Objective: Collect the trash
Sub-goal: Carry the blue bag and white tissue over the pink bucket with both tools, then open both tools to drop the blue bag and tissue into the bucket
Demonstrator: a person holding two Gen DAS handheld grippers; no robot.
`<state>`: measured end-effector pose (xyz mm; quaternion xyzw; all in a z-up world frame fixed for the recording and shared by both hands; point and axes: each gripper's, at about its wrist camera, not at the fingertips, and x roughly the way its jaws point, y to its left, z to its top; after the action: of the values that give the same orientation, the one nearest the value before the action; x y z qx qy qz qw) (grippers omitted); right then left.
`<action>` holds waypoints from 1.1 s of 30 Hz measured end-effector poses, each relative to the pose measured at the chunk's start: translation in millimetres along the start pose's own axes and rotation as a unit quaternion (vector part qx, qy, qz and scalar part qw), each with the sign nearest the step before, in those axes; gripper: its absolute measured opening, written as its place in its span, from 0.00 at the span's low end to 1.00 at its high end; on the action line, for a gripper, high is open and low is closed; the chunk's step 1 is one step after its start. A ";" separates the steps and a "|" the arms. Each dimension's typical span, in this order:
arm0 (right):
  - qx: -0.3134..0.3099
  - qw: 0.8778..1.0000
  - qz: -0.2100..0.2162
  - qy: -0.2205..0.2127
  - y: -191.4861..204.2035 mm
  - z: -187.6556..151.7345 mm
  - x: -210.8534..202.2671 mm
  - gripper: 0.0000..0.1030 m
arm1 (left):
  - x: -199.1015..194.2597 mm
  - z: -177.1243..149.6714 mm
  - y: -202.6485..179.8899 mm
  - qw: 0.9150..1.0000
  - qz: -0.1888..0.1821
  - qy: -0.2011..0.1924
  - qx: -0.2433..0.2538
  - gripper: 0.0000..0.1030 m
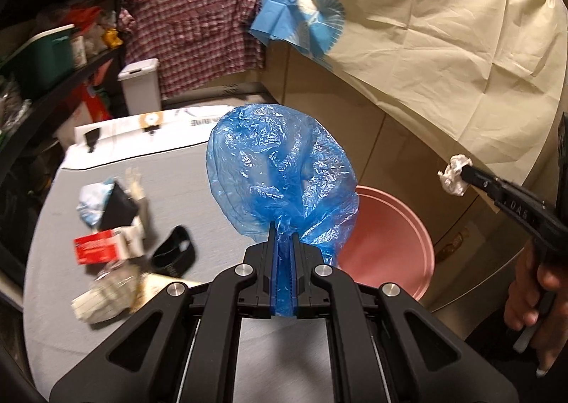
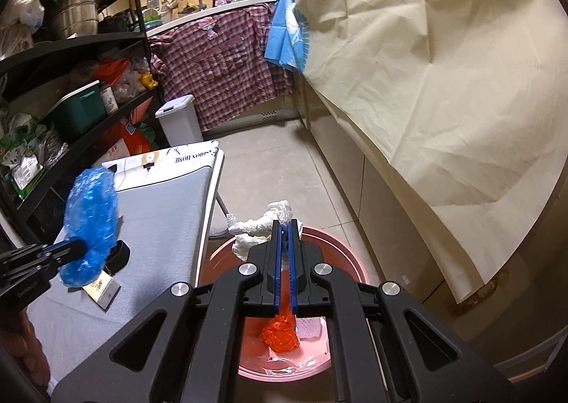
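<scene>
My left gripper is shut on a crumpled blue plastic bag, held in the air at the right edge of the grey table. Its far side shows in the right wrist view as the blue plastic bag over the table. My right gripper is shut on a crumpled white tissue, directly above the pink bin. From the left wrist view the tissue hangs right of the pink bin. An orange plastic wad and white scraps lie in the bin.
Loose trash lies on the table: a red-and-white carton, a black cap, white wrappers and a black packet. A white pedal bin stands by black shelves. A cream cloth drapes the counter on the right.
</scene>
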<state>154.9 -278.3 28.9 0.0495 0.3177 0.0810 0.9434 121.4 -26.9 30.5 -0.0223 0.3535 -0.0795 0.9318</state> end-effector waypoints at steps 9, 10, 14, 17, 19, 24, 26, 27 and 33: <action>0.002 1.000 -0.005 0.007 -5.7 1.8 9.6 0.04 | 38.1 22.8 -37.4 0.999 -0.026 0.014 0.031 0.05; 0.003 1.000 -0.006 0.008 -6.4 1.7 11.2 0.04 | 43.7 24.8 -40.2 0.999 -0.030 0.018 0.033 0.05; 0.006 1.000 -0.008 0.013 -8.4 3.0 18.0 0.04 | 61.7 28.8 -47.0 0.998 -0.043 0.031 0.037 0.05; 0.003 1.000 -0.011 0.017 -8.8 3.3 23.0 0.04 | 75.3 29.7 -52.0 0.997 -0.051 0.040 0.041 0.05; 0.005 1.000 -0.014 0.021 -11.3 3.4 26.6 0.04 | 81.9 29.2 -55.6 0.996 -0.061 0.044 0.046 0.05; 0.008 0.999 -0.015 0.030 -15.5 4.7 36.2 0.04 | 98.5 29.0 -61.8 0.995 -0.067 0.055 0.054 0.05; 0.006 0.999 -0.015 0.034 -15.1 4.2 39.8 0.05 | 103.7 28.4 -61.6 0.995 -0.068 0.059 0.051 0.05; 0.005 0.999 -0.016 0.036 -14.8 3.9 41.0 0.06 | 105.9 27.8 -61.8 0.995 -0.069 0.061 0.050 0.05; 0.004 0.999 -0.020 0.048 -14.0 2.8 49.7 0.10 | 122.0 20.8 -67.2 0.992 -0.075 0.083 0.053 0.09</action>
<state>197.3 -283.0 -0.4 0.0427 0.3635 0.0633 0.9284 216.3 -113.5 -27.3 0.0077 0.4224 -0.1693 0.8904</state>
